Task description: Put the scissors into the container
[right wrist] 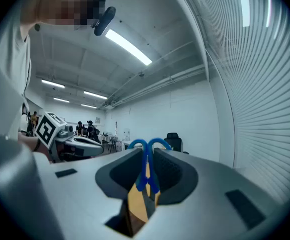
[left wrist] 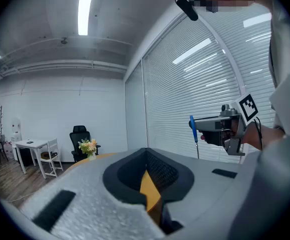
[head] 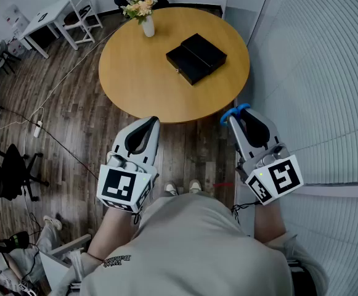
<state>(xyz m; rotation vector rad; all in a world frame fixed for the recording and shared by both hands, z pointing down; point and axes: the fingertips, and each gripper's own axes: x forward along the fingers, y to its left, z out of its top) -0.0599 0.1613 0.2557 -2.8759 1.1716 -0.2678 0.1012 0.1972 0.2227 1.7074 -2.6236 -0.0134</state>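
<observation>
Your right gripper [head: 237, 117] is pinching the blue-handled scissors [right wrist: 147, 169] at its very jaw tips, short of the round table [head: 135, 73]. With so slim a hold, they could swivel or slip during the carry. Your left gripper [head: 149, 123] is pressed together on nothing. The black box [head: 196, 58] sits toward 2 o'clock on the tabletop. Whether it is open, and what it holds, cannot be told, and a closed lid would block the drop. The flower vase [head: 148, 26] stands at 11 o'clock.

The scissors [head: 235, 113] show bright blue handles, and the container [head: 196, 57] is plain black against the honey-coloured wooden tabletop [head: 135, 79]. The left gripper [head: 149, 123] and right gripper [head: 239, 117] are pale grey with black-and-white square markers. The vase [head: 148, 28] is white, the floor [head: 92, 128] dark brown planks.
</observation>
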